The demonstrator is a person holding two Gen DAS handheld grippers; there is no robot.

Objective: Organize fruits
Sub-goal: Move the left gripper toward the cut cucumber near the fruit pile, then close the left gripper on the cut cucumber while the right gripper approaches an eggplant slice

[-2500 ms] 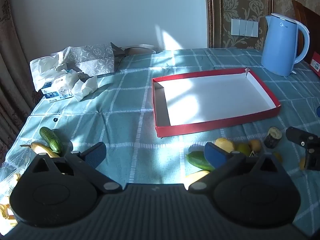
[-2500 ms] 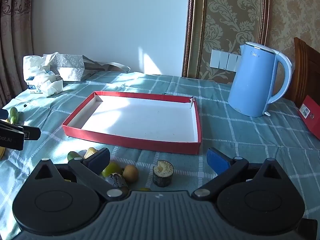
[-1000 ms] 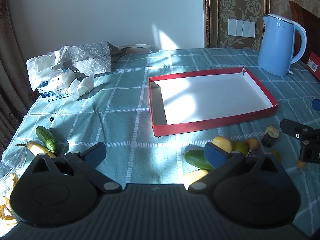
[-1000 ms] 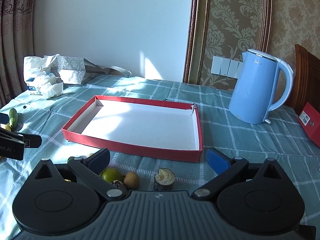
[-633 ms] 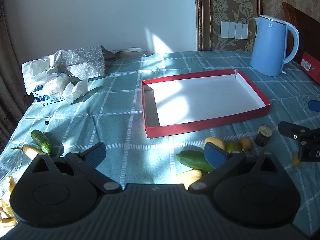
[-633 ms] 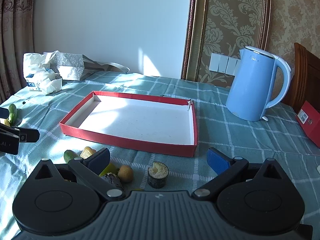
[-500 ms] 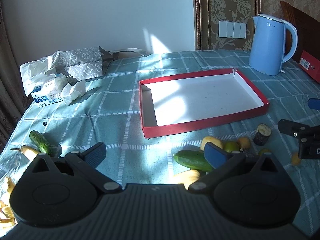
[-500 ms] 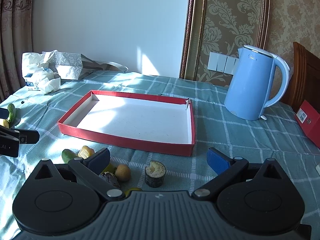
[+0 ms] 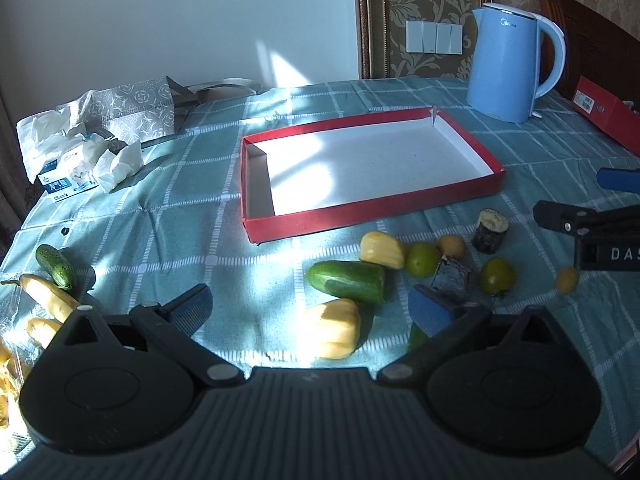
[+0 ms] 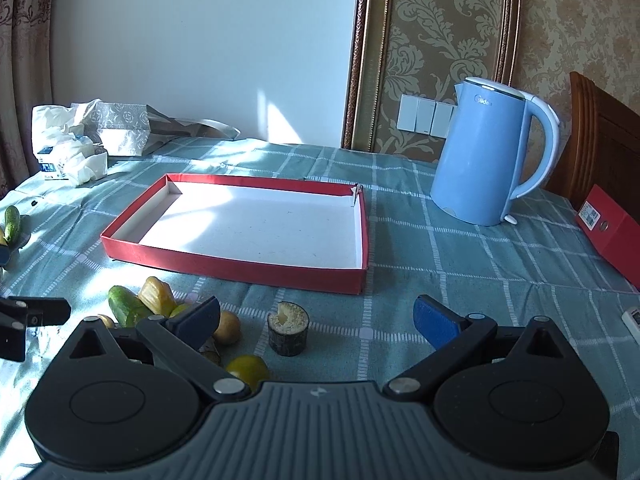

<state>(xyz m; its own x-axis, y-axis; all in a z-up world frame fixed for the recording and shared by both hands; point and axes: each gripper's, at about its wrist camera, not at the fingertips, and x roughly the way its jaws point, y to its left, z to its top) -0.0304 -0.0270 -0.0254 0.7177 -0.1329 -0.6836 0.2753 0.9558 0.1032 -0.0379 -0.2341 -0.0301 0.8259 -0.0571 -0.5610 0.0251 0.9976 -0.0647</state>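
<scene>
- Left gripper (image 9: 308, 306), fingers spread wide, holding nothing, above the checked tablecloth (image 9: 192, 216).
- Right gripper (image 10: 316, 316), also wide open and empty.
- Fruits in a loose cluster near the red tray (image 9: 372, 204): a cut cucumber (image 9: 346, 282), yellow pieces (image 9: 382, 250), small green fruits (image 9: 422, 260).
- Blue kettle (image 10: 484, 152) far right.

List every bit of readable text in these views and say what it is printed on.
"Midea": brand mark near the top of the blue kettle.
"DAS": white letters on the right gripper's body, cut off by the left wrist view's edge.
Tissue pack: printed characters too blurred to read.
Red box: white label with print too small to read.
Red tray: no text.
</scene>
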